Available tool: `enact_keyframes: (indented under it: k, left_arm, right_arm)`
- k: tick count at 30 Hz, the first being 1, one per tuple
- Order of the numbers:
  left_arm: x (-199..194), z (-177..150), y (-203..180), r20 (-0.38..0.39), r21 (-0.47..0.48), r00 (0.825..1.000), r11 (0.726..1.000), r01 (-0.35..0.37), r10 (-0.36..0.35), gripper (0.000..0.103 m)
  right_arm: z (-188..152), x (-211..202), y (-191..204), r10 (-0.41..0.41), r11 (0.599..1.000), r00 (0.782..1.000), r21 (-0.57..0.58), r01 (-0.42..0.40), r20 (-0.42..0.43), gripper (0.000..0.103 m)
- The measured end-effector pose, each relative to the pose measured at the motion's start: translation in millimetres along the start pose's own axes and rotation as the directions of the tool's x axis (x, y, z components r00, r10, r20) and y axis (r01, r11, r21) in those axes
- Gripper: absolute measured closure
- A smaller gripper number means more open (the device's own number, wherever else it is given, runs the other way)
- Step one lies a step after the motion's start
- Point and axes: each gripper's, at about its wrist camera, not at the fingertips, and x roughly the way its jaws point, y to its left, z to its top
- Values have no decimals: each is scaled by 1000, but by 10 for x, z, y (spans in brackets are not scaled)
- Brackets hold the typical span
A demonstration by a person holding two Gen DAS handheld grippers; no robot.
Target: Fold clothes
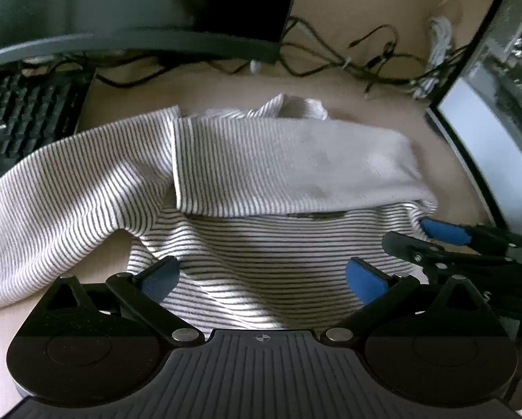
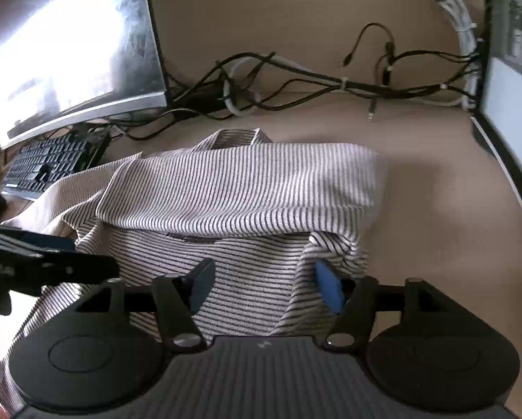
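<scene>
pale wood-toned bench [image 2: 435,209] carries the work, with screens and cables at its back. nearest in the left wrist view, the left claw [image 1: 262,279] stands open over the near hem of the striped top [image 1: 261,244], blue pads apart and nothing pinched. in the right wrist view the right claw [image 2: 264,284] is open too, its jaws spread over the same lower panel, a bunched fold just beside its right pad.

the top lies in the middle of both frames, one sleeve laid across the body, the other trailing to the left. it looks light, soft and limp knit, likely to sag and drag when lifted; a pinch at an edge or a fold corner should hold best.

farther back sit the keyboard [image 2: 48,167], a monitor [image 2: 69,52] and tangled cables [image 2: 296,83].
</scene>
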Motion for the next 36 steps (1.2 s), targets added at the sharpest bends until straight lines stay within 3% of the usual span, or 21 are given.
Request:
enact_keyframes:
  k: [4,11,28,36]
  left_arm:
    - [128,-24,3,-30,-24,999,999,25,-26,0]
    - [167,-72,-126,-19,15,1000,1000,6,-6,0]
    - [137,-303,-487,-50,128,993,985,116,-110,0]
    - [43,-399,-329,-62,99,985,981,170,-164,0]
  right_arm:
    - [-28,119,8,33,999,999,-41,-33,-10,20]
    - [-134,112,90,-22,984,1000,-178,18,-22,18]
    - [-397,-302,-168,-106,987,994,-125,102,-25,19]
    - [-519,-592,-67,-145,989,989,-9,145,-14,19]
